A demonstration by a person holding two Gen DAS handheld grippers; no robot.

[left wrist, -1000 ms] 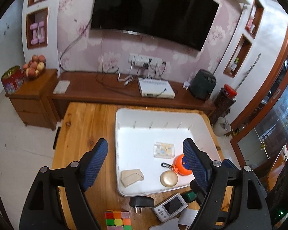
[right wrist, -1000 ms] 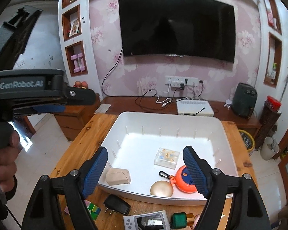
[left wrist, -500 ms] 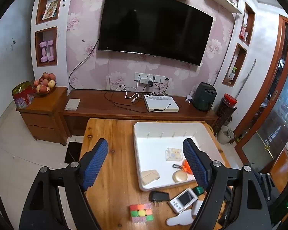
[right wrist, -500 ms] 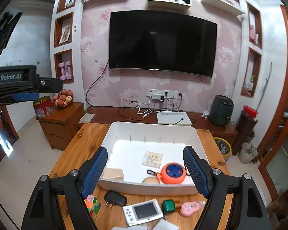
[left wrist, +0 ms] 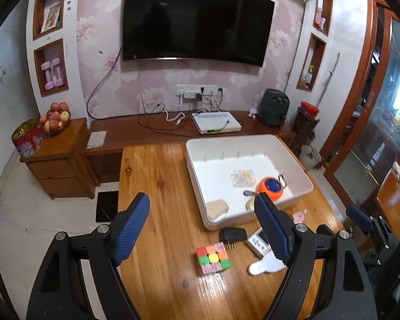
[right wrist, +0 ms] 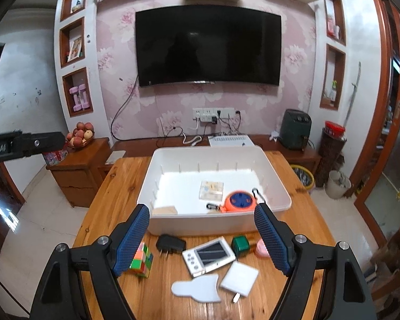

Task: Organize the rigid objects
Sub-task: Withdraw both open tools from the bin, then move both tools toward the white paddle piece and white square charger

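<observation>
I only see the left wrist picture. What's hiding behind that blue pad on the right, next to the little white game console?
Observer: A small green cube, between the console and a pink round thing.
Operator: Anything else down there?
Observer: A white square plug, lying flat beside the white tooth-shaped piece.
Operator: Is the right gripper holding something?
Observer: No, the right gripper is open with nothing between its pads.

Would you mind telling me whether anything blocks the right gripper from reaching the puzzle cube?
Nothing visible does. The right gripper is open and empty above the table, and the puzzle cube lies uncovered beside the black charger.
</observation>
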